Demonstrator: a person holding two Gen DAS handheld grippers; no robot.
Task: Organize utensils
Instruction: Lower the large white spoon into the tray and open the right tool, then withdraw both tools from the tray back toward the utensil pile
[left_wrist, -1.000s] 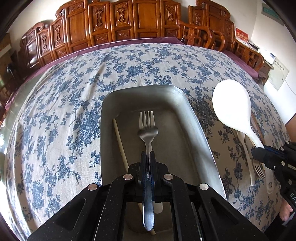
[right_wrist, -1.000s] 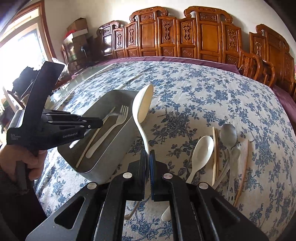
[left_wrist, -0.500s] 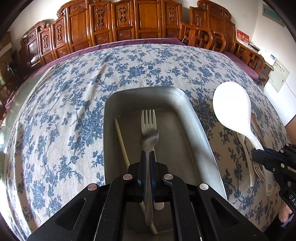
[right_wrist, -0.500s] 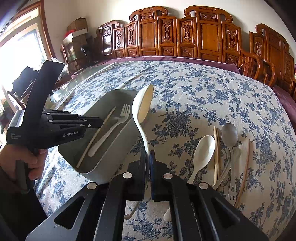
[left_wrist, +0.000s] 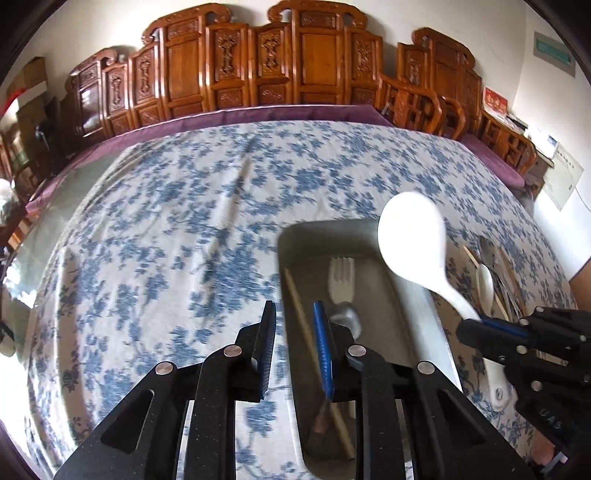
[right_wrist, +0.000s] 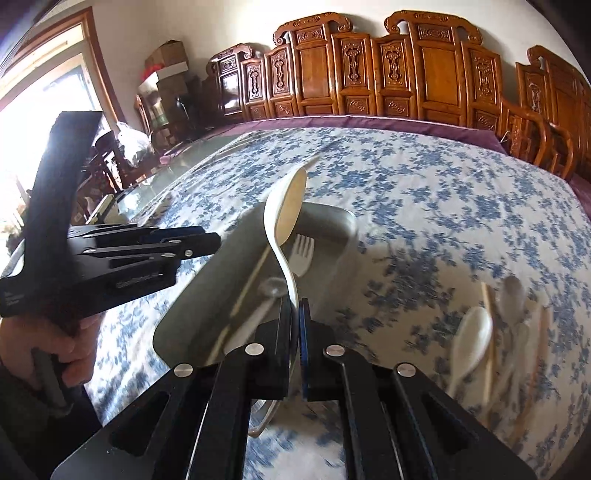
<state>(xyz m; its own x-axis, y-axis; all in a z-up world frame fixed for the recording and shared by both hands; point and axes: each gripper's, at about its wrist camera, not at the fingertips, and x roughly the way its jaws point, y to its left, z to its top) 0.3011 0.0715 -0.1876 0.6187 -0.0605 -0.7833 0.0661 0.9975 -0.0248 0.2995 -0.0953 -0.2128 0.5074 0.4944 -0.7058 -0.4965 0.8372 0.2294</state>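
Note:
A grey metal tray (left_wrist: 325, 229) holds a white fork (left_wrist: 341, 277), a wooden chopstick (left_wrist: 297, 295) and a metal spoon (left_wrist: 345, 317). My left gripper (left_wrist: 295, 314) hangs over the tray's left rim. Its jaws are opening, with nothing between them. The spoon lies free behind its right finger. My right gripper (right_wrist: 295, 306) is shut on the handle of a white rice paddle (right_wrist: 286, 210), whose head hangs tilted over the tray (right_wrist: 207, 306). In the left wrist view that paddle (left_wrist: 410, 240) reaches over the tray's right wall from the right gripper (left_wrist: 480, 325).
Loose utensils lie on the floral tablecloth right of the tray: a white spoon (right_wrist: 472, 332), a metal spoon (right_wrist: 511, 291) and chopsticks (right_wrist: 487, 321). A hand (right_wrist: 66, 343) holds the left gripper (right_wrist: 207, 240). Carved wooden chairs line the far table edge.
The left gripper has let go of the metal spoon, opened, and shifted left and up. The right gripper has carried the paddle left, over the tray.

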